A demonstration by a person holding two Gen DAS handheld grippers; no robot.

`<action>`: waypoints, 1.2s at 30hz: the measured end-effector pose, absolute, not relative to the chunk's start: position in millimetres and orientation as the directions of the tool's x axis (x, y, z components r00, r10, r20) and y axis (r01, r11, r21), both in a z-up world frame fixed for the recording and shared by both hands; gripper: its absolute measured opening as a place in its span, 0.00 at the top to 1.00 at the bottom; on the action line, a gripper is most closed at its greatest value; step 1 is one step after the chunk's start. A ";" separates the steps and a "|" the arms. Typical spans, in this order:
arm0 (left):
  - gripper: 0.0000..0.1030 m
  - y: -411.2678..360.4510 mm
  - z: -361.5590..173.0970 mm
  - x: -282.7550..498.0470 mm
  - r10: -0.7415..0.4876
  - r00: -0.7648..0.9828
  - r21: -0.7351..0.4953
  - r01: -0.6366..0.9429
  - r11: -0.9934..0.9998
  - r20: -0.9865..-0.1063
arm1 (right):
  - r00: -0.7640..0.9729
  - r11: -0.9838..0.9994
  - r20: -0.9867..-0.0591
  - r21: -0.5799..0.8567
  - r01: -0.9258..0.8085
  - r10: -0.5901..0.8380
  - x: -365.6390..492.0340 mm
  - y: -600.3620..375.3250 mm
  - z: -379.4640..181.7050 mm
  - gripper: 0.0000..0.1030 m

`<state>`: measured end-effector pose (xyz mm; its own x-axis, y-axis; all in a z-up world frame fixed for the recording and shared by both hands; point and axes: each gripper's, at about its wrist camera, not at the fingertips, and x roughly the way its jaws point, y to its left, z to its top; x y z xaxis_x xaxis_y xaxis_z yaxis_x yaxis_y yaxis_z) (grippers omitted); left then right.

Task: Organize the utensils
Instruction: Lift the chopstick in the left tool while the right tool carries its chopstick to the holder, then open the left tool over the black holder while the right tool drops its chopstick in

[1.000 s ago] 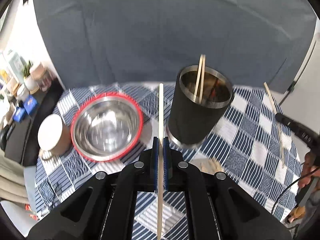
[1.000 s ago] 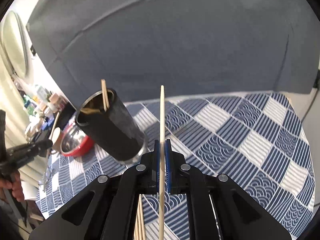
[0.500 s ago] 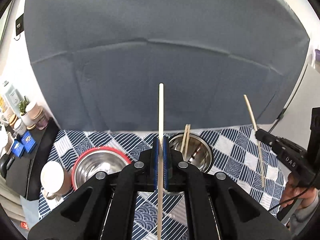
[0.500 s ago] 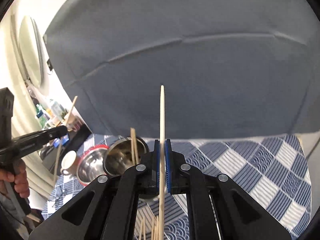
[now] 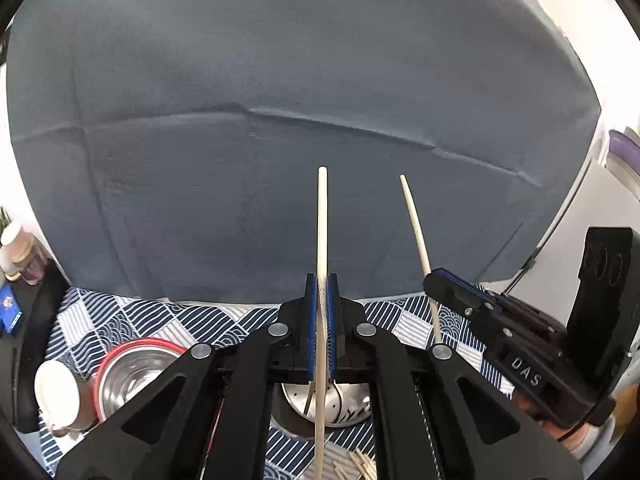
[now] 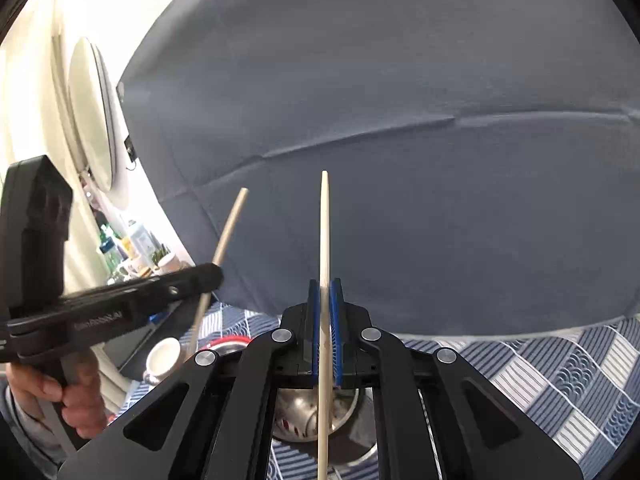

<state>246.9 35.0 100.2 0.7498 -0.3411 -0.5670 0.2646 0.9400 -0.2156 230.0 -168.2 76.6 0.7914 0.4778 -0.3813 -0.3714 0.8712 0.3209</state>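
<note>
1. Left tongs: blue pads pinched tight on a pale wooden chopstick, thin stick running upright between them, blunt end up against the grey backdrop, lower part passing down between the black arms.
2. Right tongs: likewise clamped hard on a second chopstick, pointed tip upward, shaft running down past the bottom edge of the view.
3. Seen from the left wrist view: right tongs at the right side, its chopstick leaning slightly left. Seen from the right wrist view: left tongs at the left, its chopstick slanted, with a hand around the grip.
4. Steel holder cup directly below the left tongs, on the counter with the blue-and-white patterned cloth; perforated bottom showing, at least one thin stick leaning inside. Same cup under the right tongs, mostly hidden by the arms.
5. Steel bowl with red rim left of the cup, nothing visible inside.
6. White mug just left of the bowl, tipped toward the camera; contents not discernible.
7. More loose chopsticks lying on the cloth at the bottom edge, near the cup.
8. Bottles and jars on a shelf far left, too small to tell apart.
</note>
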 end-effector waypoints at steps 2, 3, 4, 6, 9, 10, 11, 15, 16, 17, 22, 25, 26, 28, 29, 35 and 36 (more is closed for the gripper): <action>0.95 36.5 95.8 253.9 -0.354 0.754 -0.238 0.264 0.935 -0.553 | 0.794 0.858 -0.351 0.340 -0.386 0.496 237.2 -165.3 73.6 0.95; 0.95 37.1 94.1 255.8 -0.357 0.756 -0.245 0.263 0.933 -0.548 | 0.797 0.854 -0.339 0.344 -0.390 0.501 240.8 -163.5 72.8 0.95; 0.95 38.0 92.0 260.1 -0.362 0.761 -0.254 0.263 0.931 -0.538 | 0.799 0.850 -0.326 0.348 -0.395 0.505 244.1 -161.9 72.1 0.95; 0.95 38.5 87.4 267.3 -0.373 0.773 -0.262 0.273 0.926 -0.514 | 0.799 0.838 -0.301 0.356 -0.413 0.521 250.9 -157.1 70.2 0.95; 0.95 38.0 81.2 273.7 -0.384 0.789 -0.270 0.284 0.920 -0.479 | 0.799 0.834 -0.283 0.341 -0.433 0.531 258.0 -149.9 65.0 0.95; 0.95 37.9 79.9 275.2 -0.388 0.794 -0.275 0.287 0.918 -0.467 | 0.799 0.833 -0.280 0.341 -0.437 0.533 259.4 -149.4 62.1 0.95; 0.95 36.8 77.5 277.1 -0.393 0.799 -0.278 0.292 0.915 -0.455 | 0.797 0.829 -0.274 0.344 -0.441 0.538 261.5 -147.5 60.0 0.95; 0.95 34.2 67.7 278.2 -0.424 0.812 -0.299 0.321 0.899 -0.401 | 0.799 0.817 -0.250 0.367 -0.444 0.547 265.0 -147.9 44.2 0.95; 0.95 33.0 63.9 277.9 -0.427 0.815 -0.299 0.327 0.897 -0.391 | 0.802 0.818 -0.247 0.368 -0.441 0.544 265.0 -148.3 39.5 0.95; 0.95 32.0 60.3 278.0 -0.433 0.813 -0.300 0.332 0.894 -0.390 | 0.804 0.819 -0.244 0.369 -0.440 0.542 264.3 -148.8 35.1 0.95; 0.95 25.7 36.9 272.7 -0.433 0.803 -0.278 0.343 0.897 -0.409 | 0.805 0.825 -0.268 0.383 -0.416 0.530 259.1 -145.3 9.6 0.95; 0.95 25.0 26.1 266.3 -0.426 0.806 -0.266 0.341 0.902 -0.410 | 0.805 0.835 -0.288 0.375 -0.404 0.519 252.2 -143.8 -0.6 0.95; 0.95 25.4 22.5 262.4 -0.429 0.804 -0.268 0.343 0.900 -0.411 | 0.804 0.836 -0.293 0.373 -0.402 0.518 250.5 -143.3 -2.7 0.95; 0.95 26.5 17.3 257.0 -0.414 0.813 -0.258 0.332 0.907 -0.409 | 0.801 0.838 -0.301 0.369 -0.402 0.517 245.6 -142.1 -6.3 0.95; 0.95 26.8 14.8 254.1 -0.415 0.813 -0.260 0.332 0.907 -0.408 | 0.801 0.839 -0.304 0.367 -0.402 0.516 242.7 -144.1 -7.6 0.95; 0.95 29.7 4.4 240.9 -0.412 0.797 -0.249 0.332 0.910 -0.441 | 0.797 0.851 -0.330 0.343 -0.398 0.506 228.5 -147.2 -13.3 0.95; 0.95 29.9 3.1 238.9 -0.411 0.796 -0.245 0.333 0.911 -0.444 | 0.794 0.853 -0.339 0.333 -0.401 0.505 225.9 -145.9 -12.3 0.94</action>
<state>238.9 29.9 3.1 0.7961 -0.4107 -0.4444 0.3328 0.9105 -0.2454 225.9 -145.9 -12.3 0.7938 0.5051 -0.3388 -0.4008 0.8534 0.3332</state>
